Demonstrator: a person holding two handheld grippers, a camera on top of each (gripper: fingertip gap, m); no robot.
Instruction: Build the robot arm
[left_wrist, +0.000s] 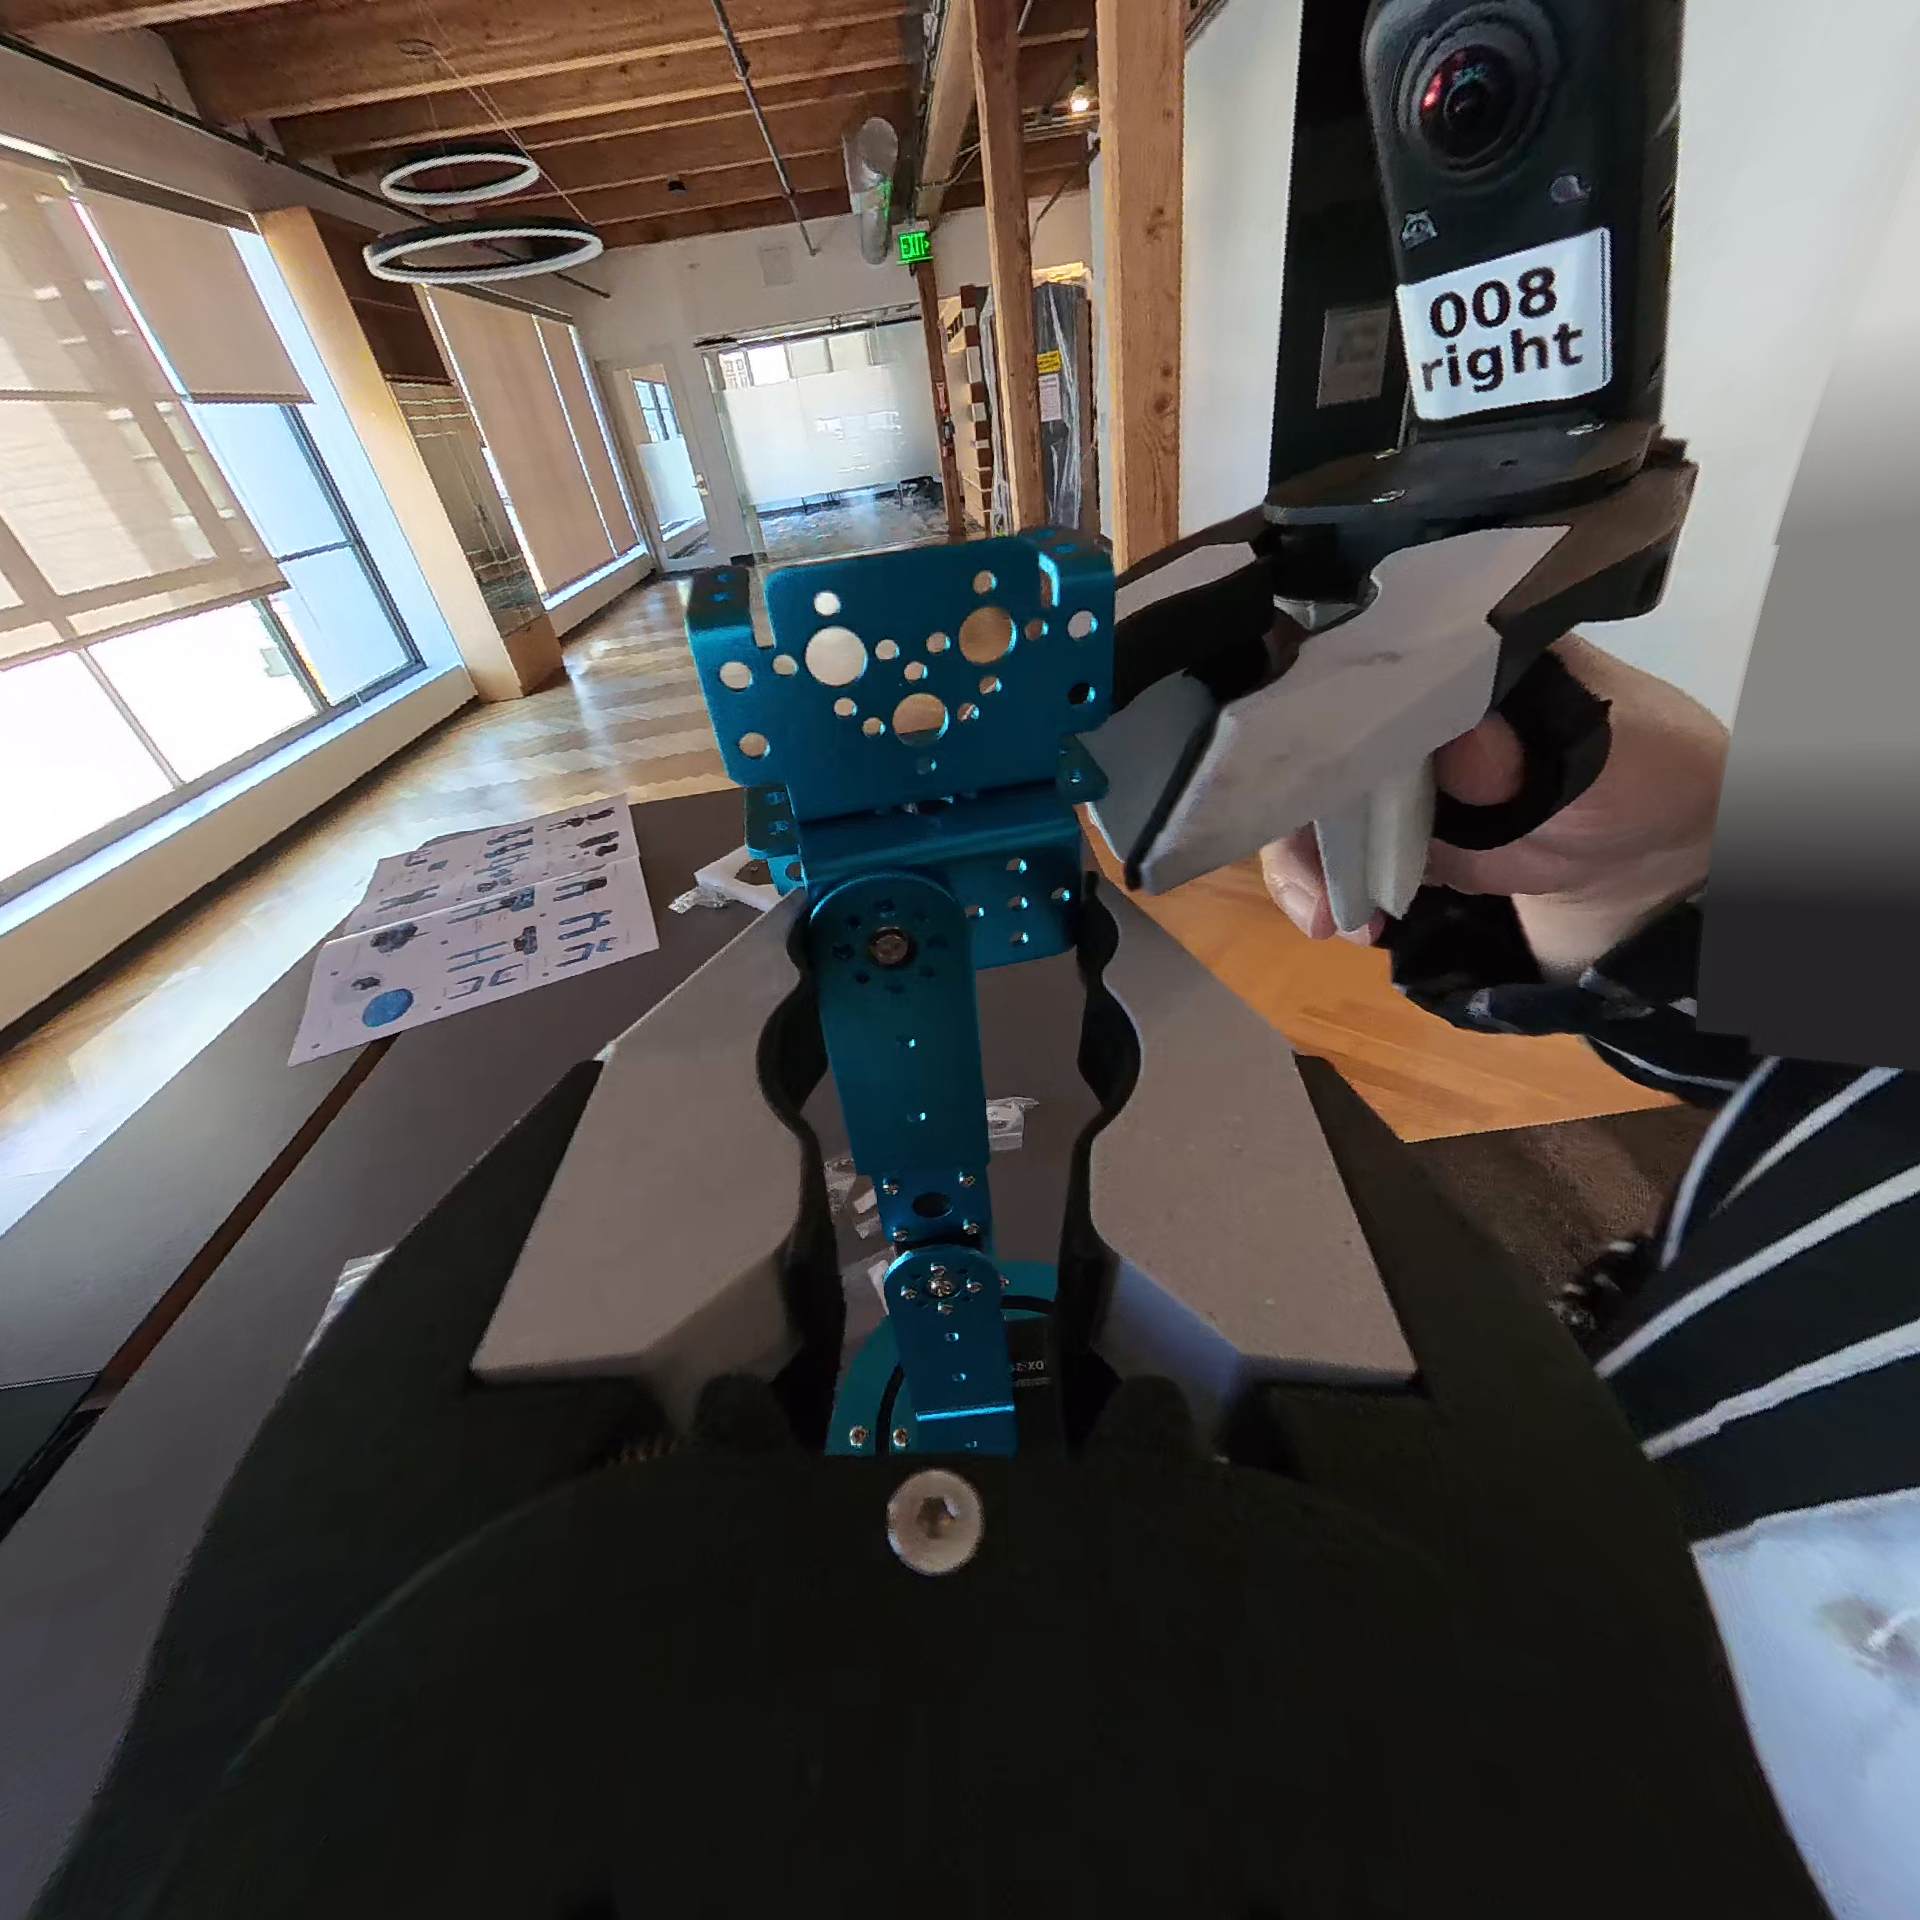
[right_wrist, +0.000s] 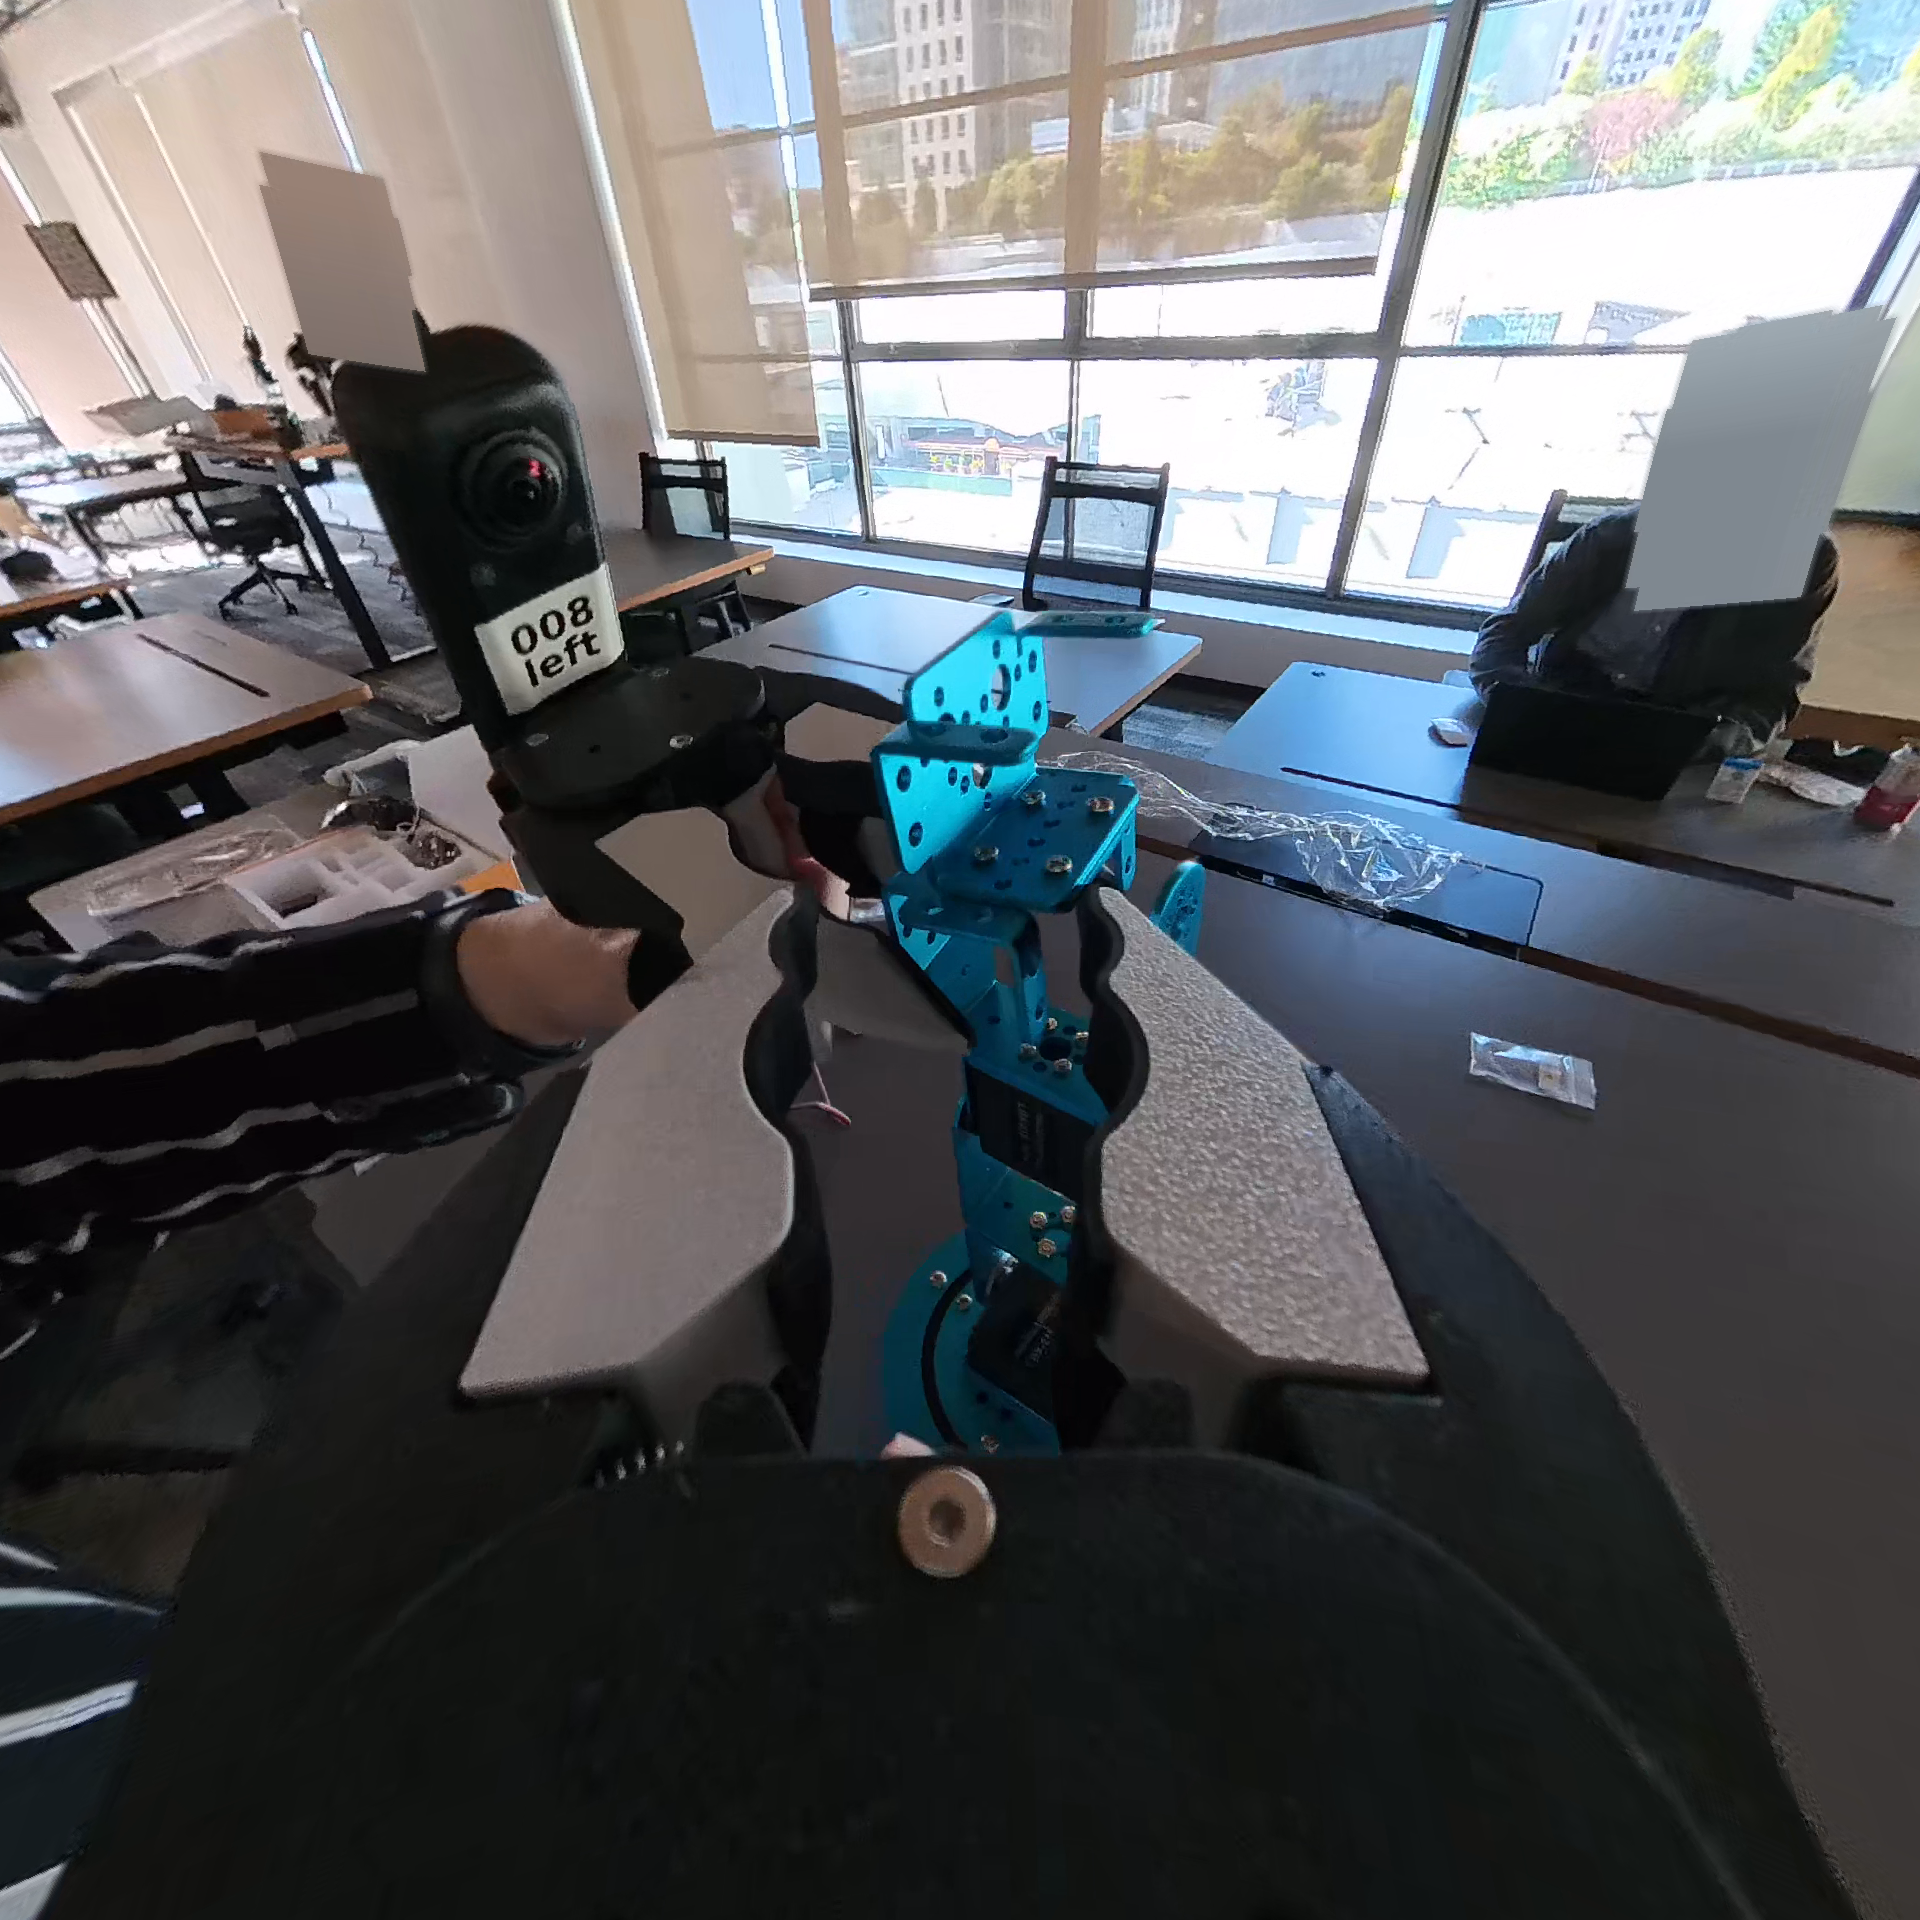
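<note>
Straddling blue arm (left_wrist: 904, 1091) with both grippers, upright on table (left_wrist: 468, 1143) beneath it.
Keeping left gripper (left_wrist: 940, 920) partly open around arm's lower link, not clamping; setting right gripper (right_wrist: 940, 909) about arm's top brackets, jaws somewhat apart, grip impossible to tell. Judging arm stiff, light, top-heavy, jointed and liable to fold, its plates smooth; favouring hold across a flat link or bracket flange. Leaving sheets (left_wrist: 488, 935) left of arm.

Blue metal bracket assembly (left_wrist: 914, 790): one. Printed instruction sheets (left_wrist: 488, 925), far left: two. Grippers: two. Small clear parts bag (right_wrist: 1532, 1070), right: one. Crumpled plastic wrap (right_wrist: 1320, 831): one.
</note>
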